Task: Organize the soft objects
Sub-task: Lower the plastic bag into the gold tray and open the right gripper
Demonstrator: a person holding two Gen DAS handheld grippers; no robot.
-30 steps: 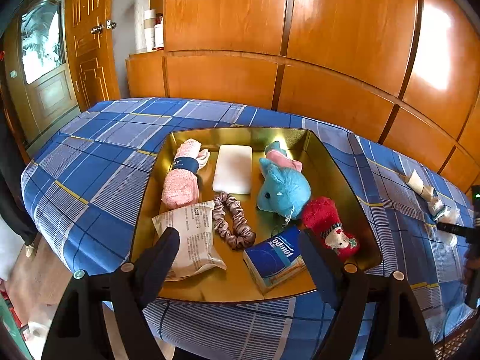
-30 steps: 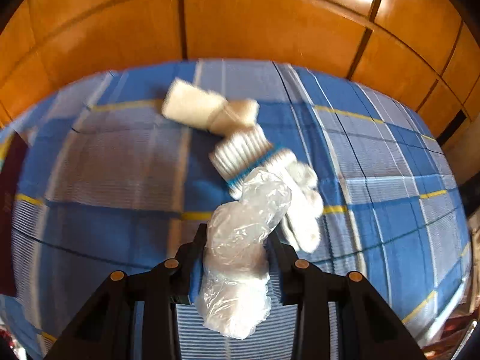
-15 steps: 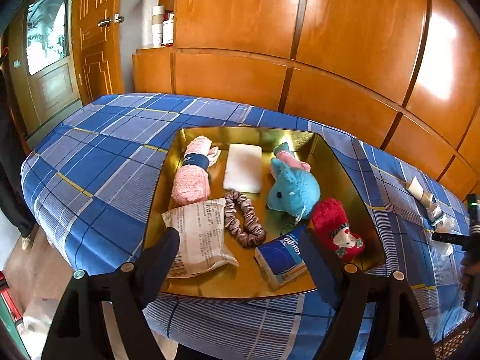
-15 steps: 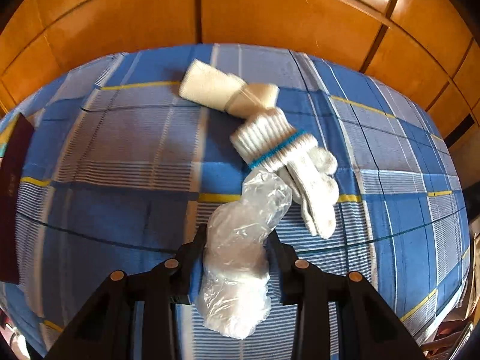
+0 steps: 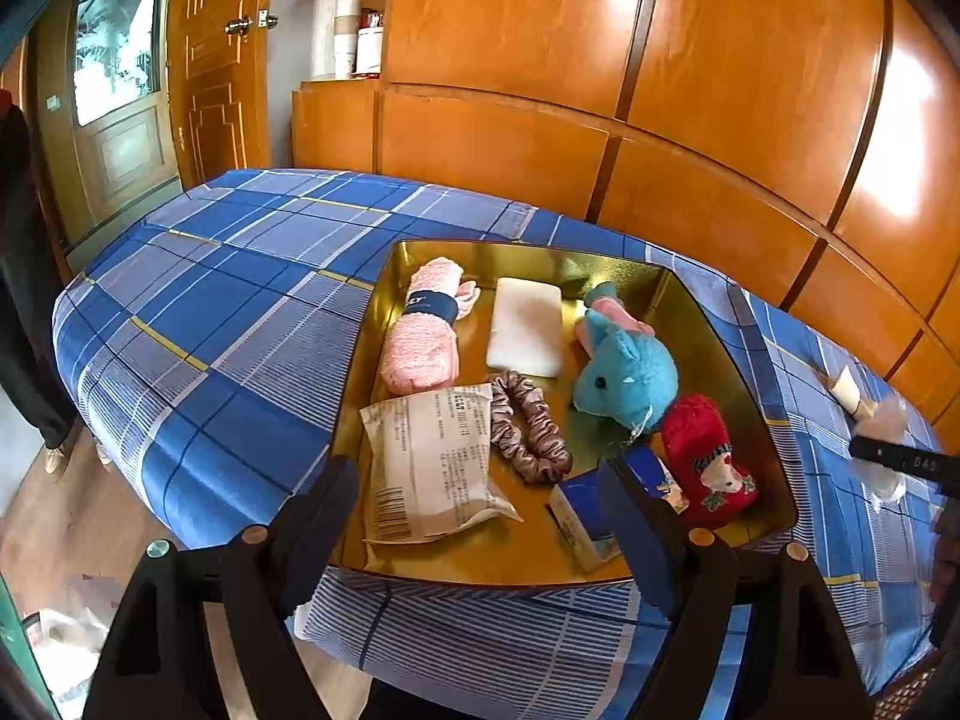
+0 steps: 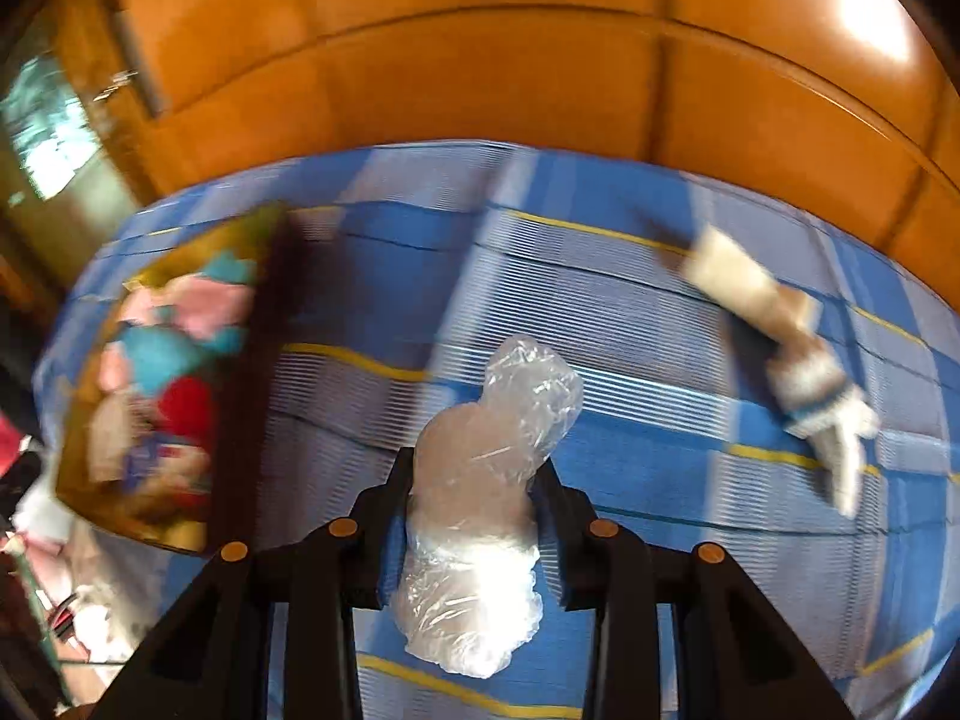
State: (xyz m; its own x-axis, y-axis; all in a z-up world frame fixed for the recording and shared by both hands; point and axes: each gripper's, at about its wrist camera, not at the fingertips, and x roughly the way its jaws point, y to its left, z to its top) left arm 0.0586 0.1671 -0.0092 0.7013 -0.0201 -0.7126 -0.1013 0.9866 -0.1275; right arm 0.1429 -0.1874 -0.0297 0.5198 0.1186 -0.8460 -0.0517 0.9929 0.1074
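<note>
My right gripper [image 6: 474, 480] is shut on a clear plastic bag [image 6: 480, 480] and holds it above the blue plaid bedspread [image 6: 630, 324]. A white glove [image 6: 834, 426] and a beige roll [image 6: 738, 282] lie on the bed to its right. The gold tray [image 5: 708, 324] holds a pink towel [image 5: 423, 330], white pad [image 5: 528, 324], blue plush [image 5: 630, 372], red sock [image 5: 708, 462], scrunchie [image 5: 528, 426], paper packet [image 5: 432, 468] and blue tissue pack [image 5: 585, 510]. My left gripper [image 5: 480, 516] is open and empty at the tray's near edge. The tray shows blurred in the right wrist view [image 6: 156, 516].
Wooden wardrobe panels [image 5: 660, 90] run behind the bed. A wooden door [image 5: 210, 60] stands at the left. The bed edge drops to the floor [image 5: 60, 540] on the left. The right gripper with the bag shows at the left wrist view's right edge [image 5: 900, 456].
My right gripper has swung left with the bag, so the tray came into view and the glove and roll slid right. My left gripper drifted slightly right, still open.
</note>
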